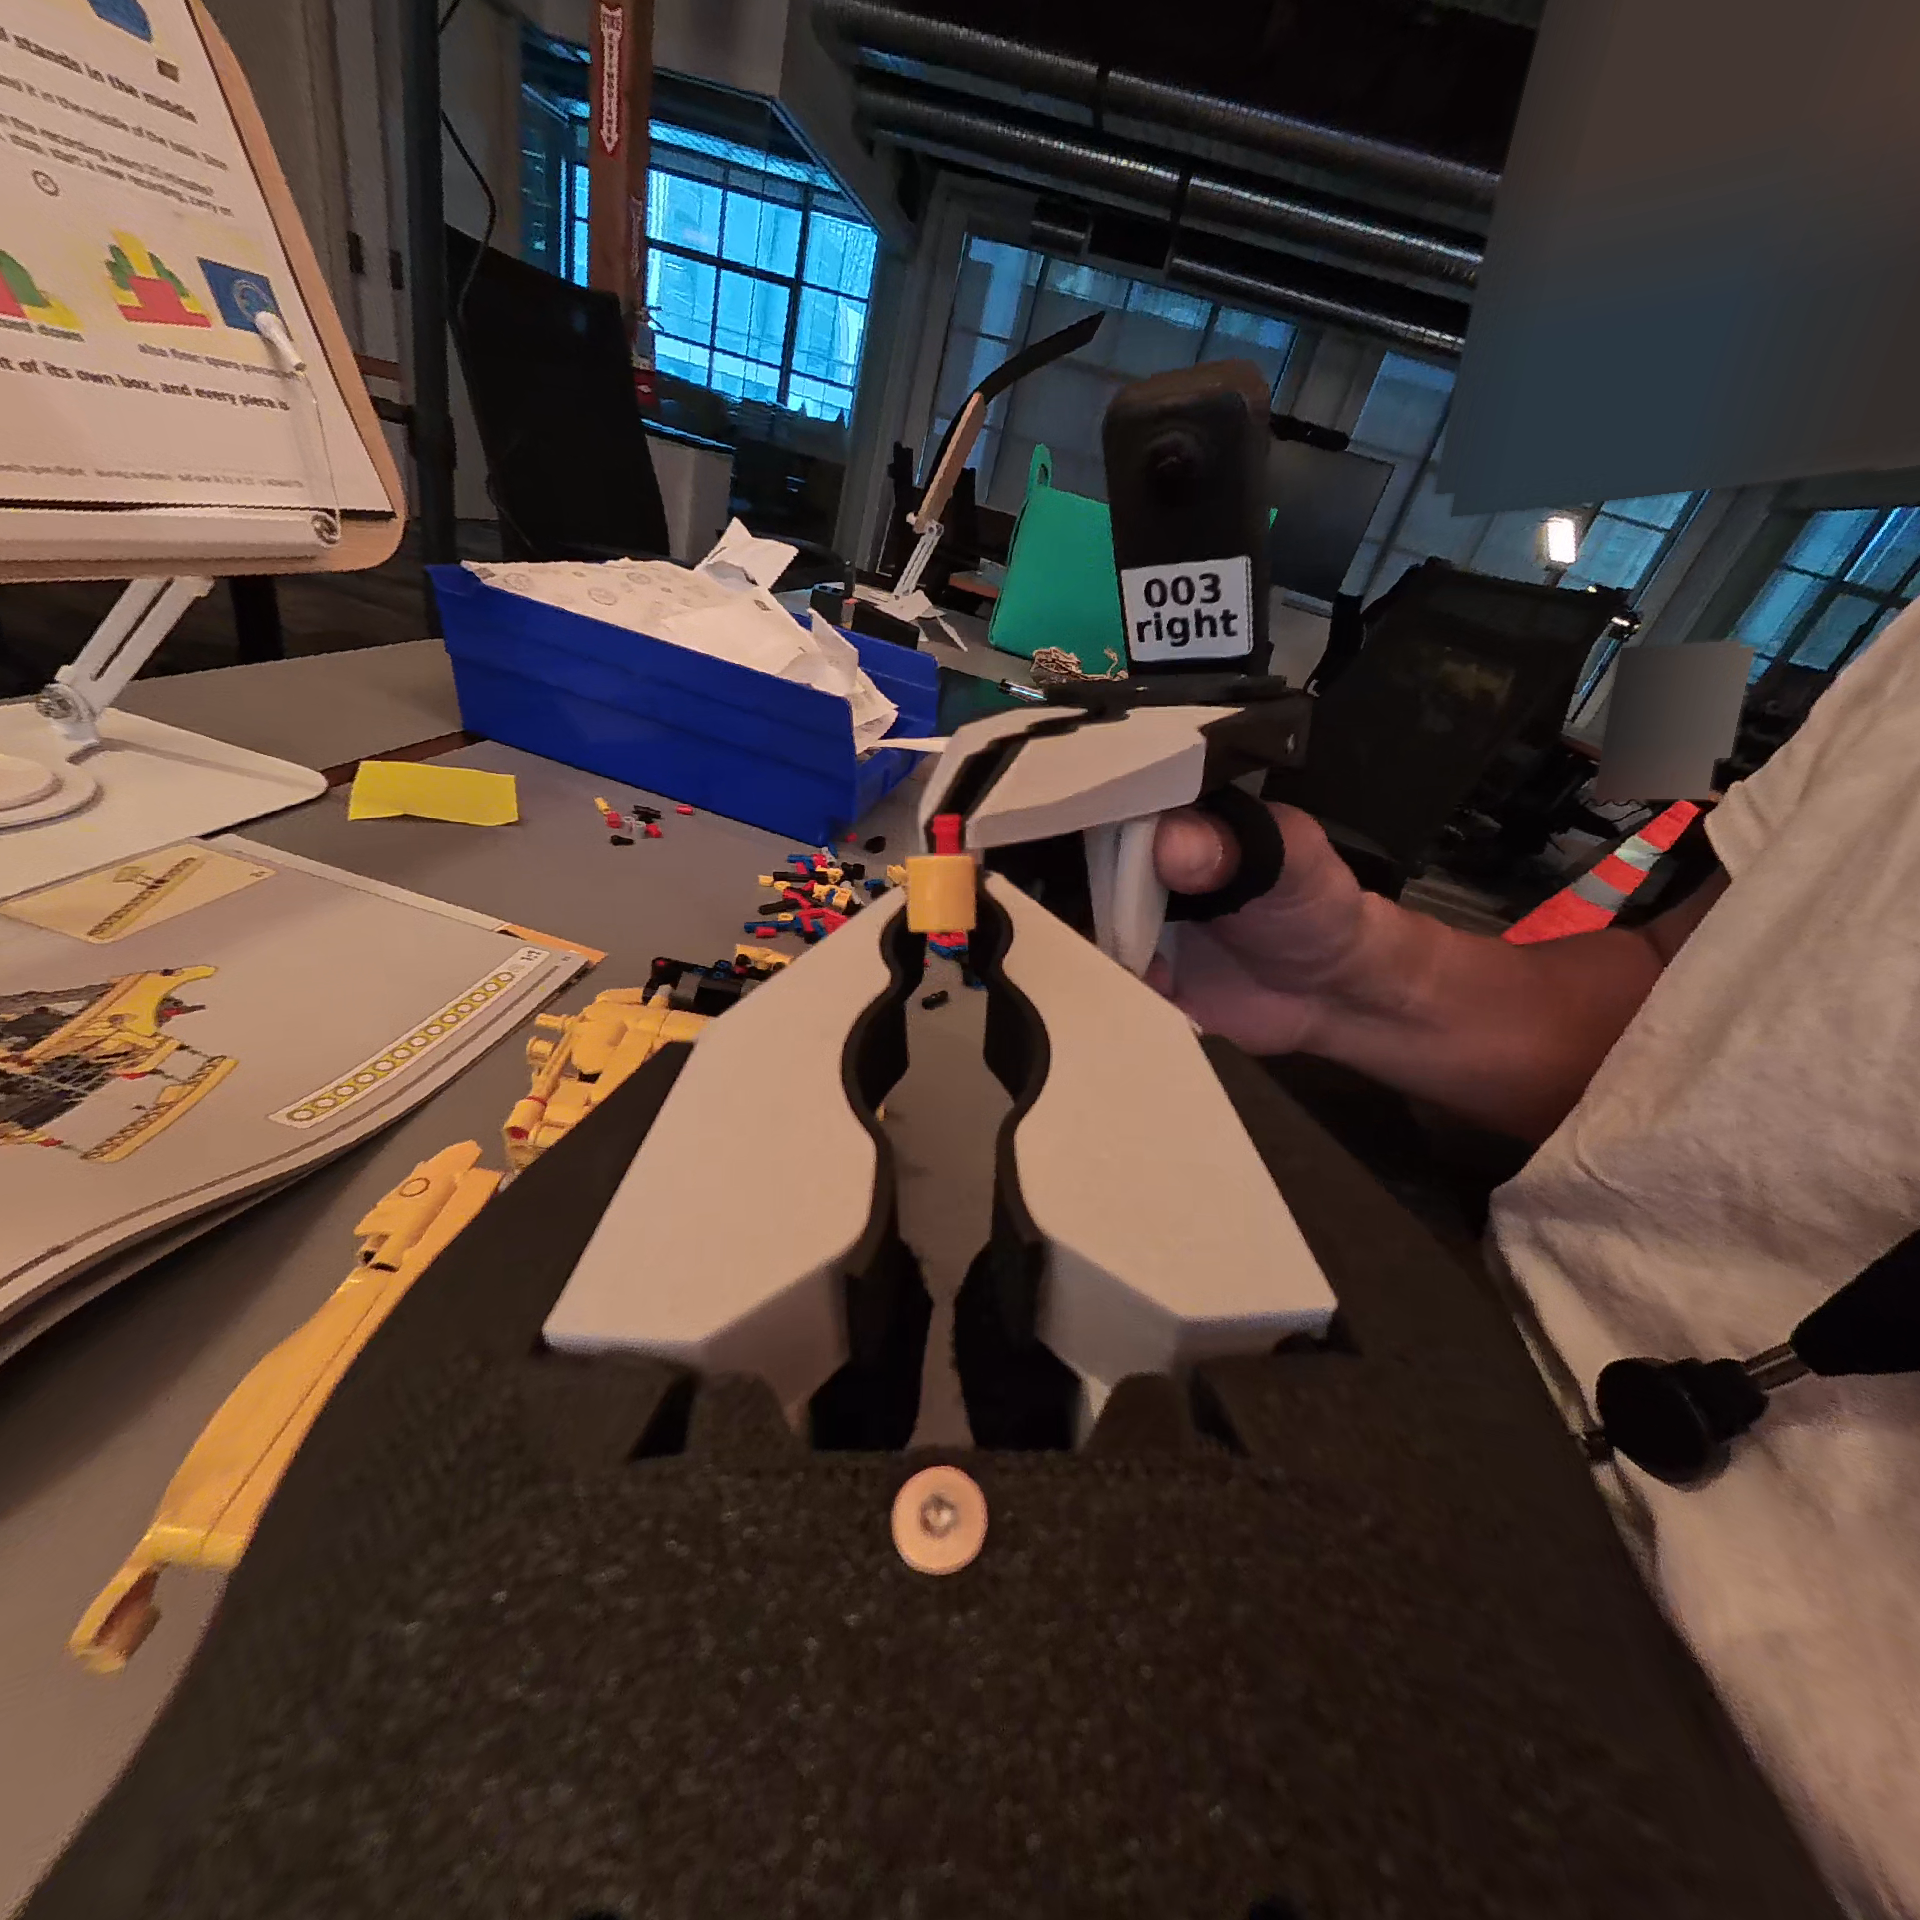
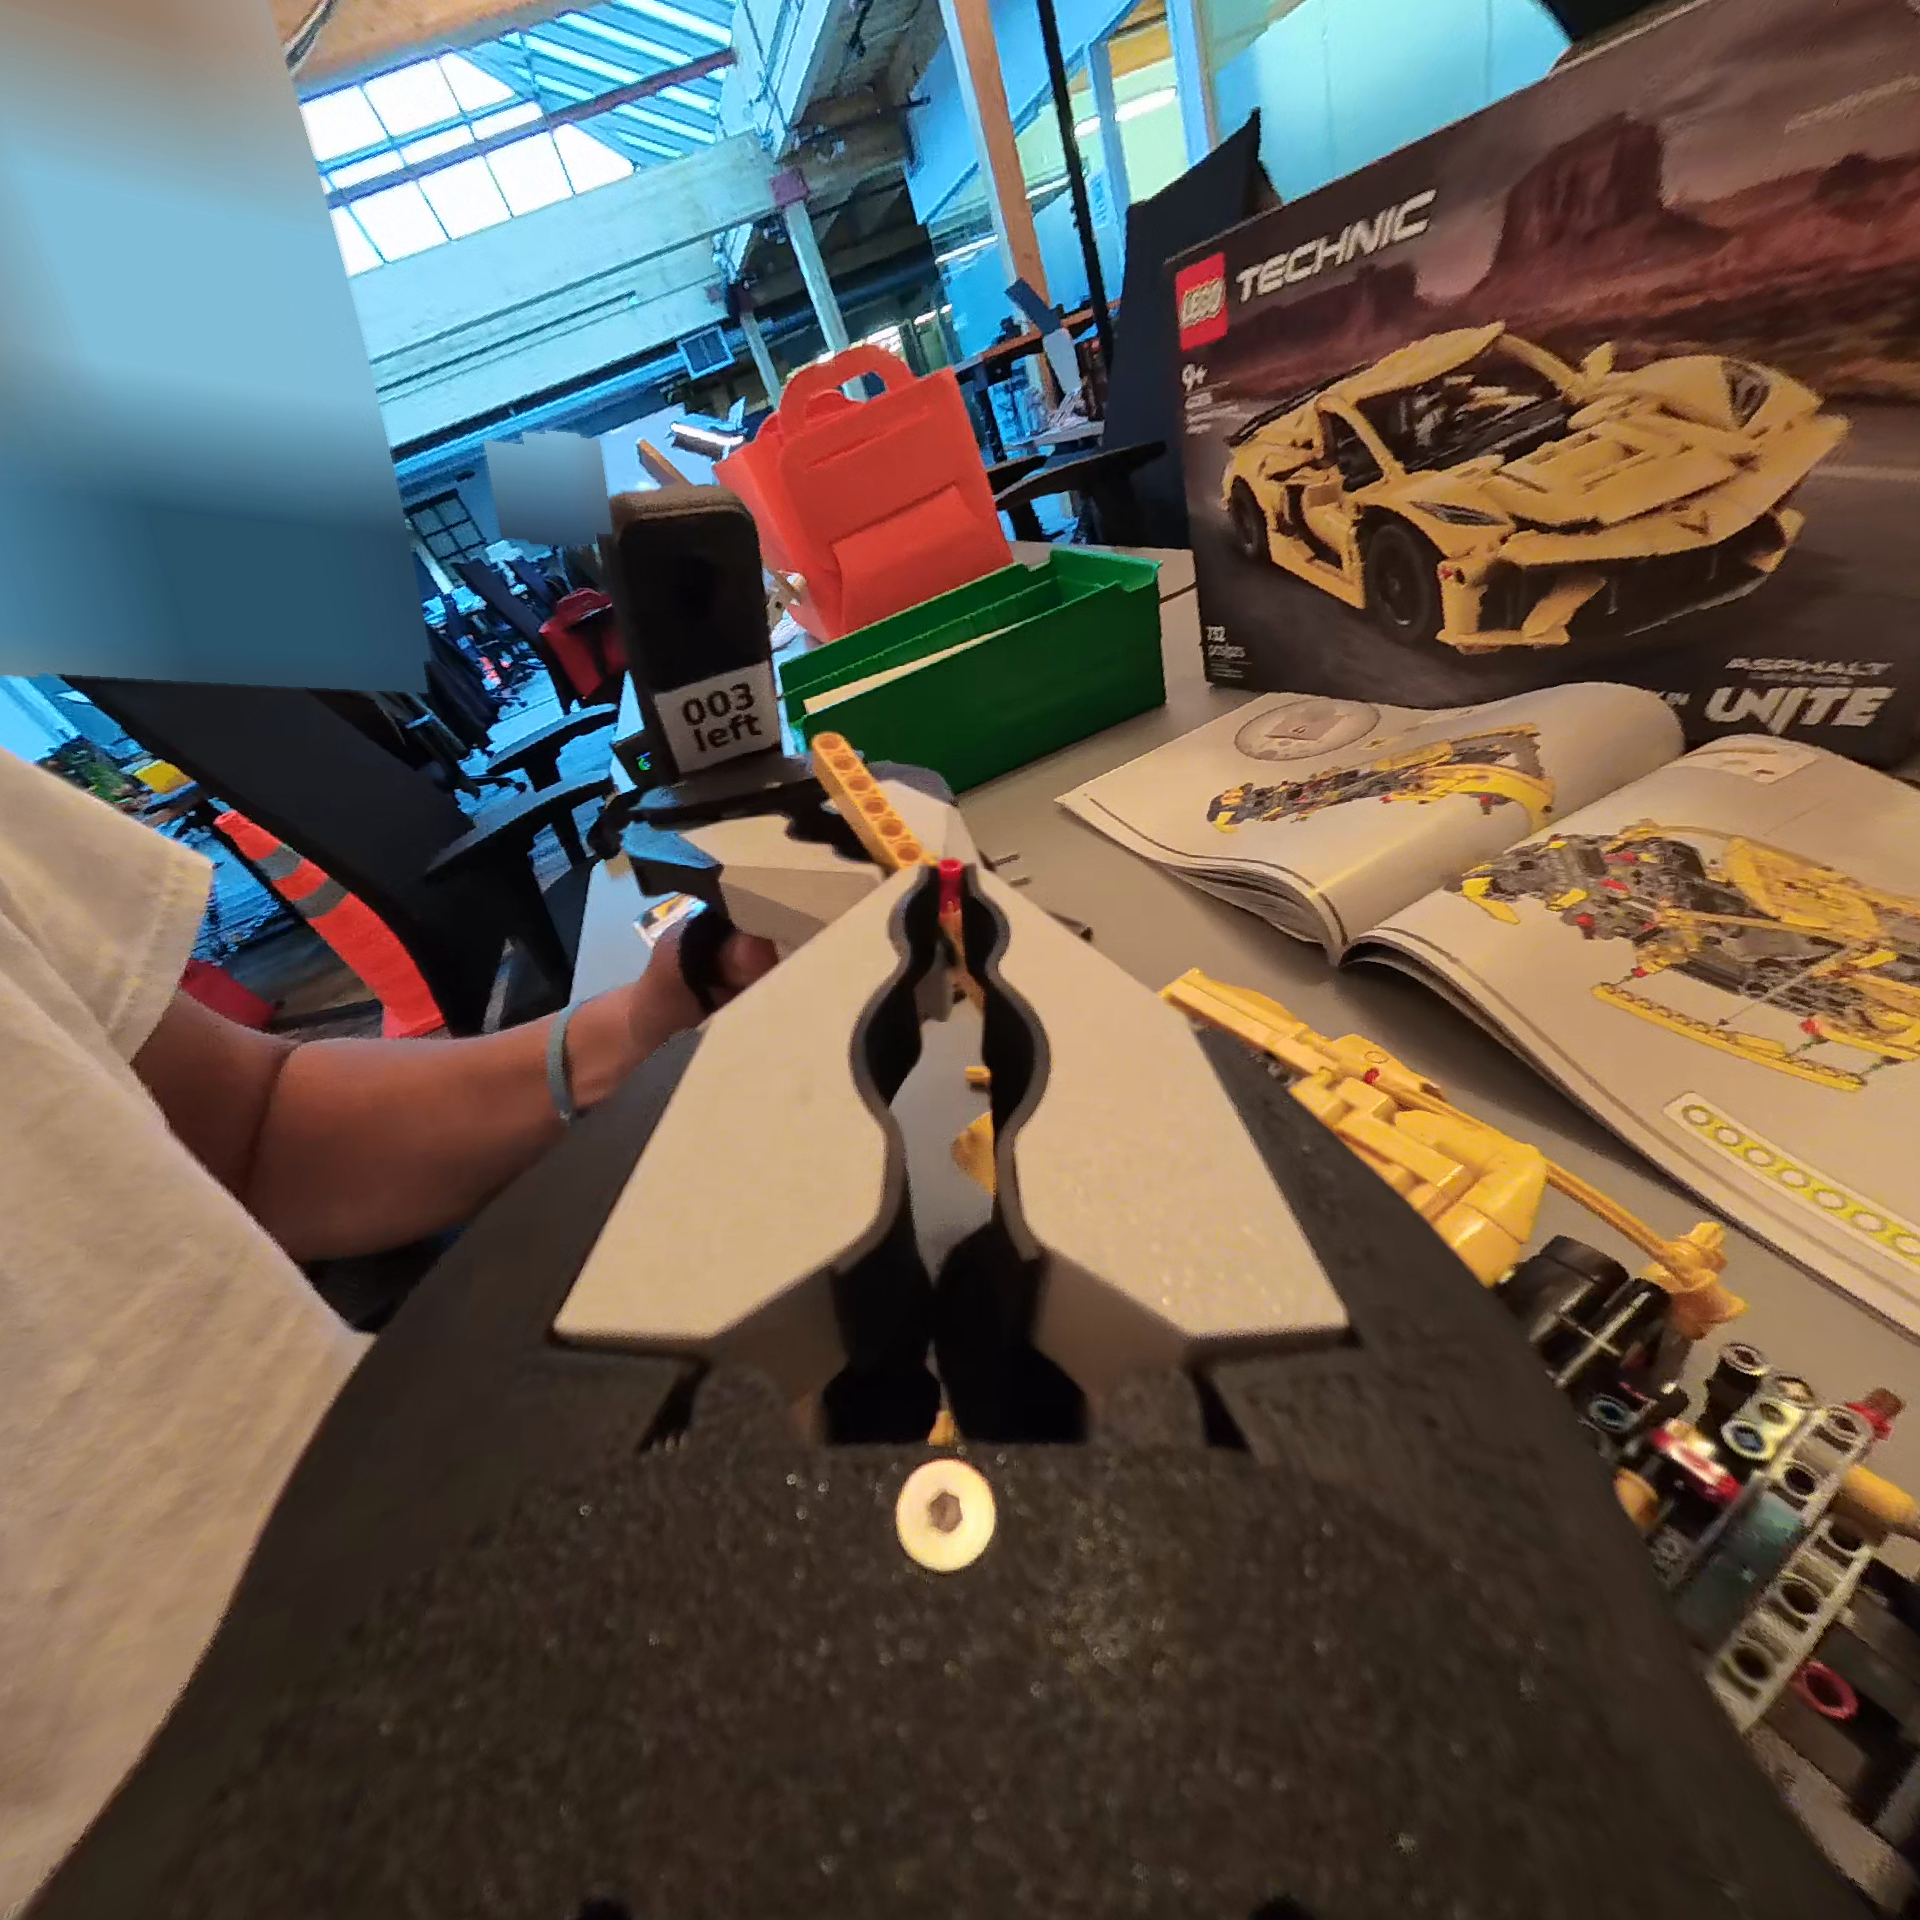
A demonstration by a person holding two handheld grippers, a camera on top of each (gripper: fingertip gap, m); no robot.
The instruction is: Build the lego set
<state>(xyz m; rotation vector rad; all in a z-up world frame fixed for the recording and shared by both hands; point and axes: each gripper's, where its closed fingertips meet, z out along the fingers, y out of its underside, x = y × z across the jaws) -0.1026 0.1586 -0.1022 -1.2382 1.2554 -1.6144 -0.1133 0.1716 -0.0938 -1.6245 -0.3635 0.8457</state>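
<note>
My left gripper (image 1: 940, 902) is shut on a yellow holed beam (image 1: 938, 891), seen end-on at its tips. In the right wrist view the beam (image 2: 864, 798) sticks up and away out of the left gripper (image 2: 883, 826). My right gripper (image 2: 948, 885) is shut on a small red pin (image 2: 950, 871). It holds the pin right at the near end of the beam. In the left wrist view the right gripper (image 1: 951, 823) comes in from the upper right, its red pin (image 1: 945, 831) just above the beam's end. Both are held above the table.
An open instruction booklet (image 2: 1558, 935) lies on the grey table (image 1: 582, 862), with the set's box (image 2: 1558, 416) behind it. A yellow part-built assembly (image 2: 1403, 1132) and a black chassis section (image 2: 1766, 1507) lie close. Loose small pieces (image 1: 821, 894), a blue bin (image 1: 665, 717) and a green bin (image 2: 987, 675) stand beyond. My left and right fingertips are right by each other.
</note>
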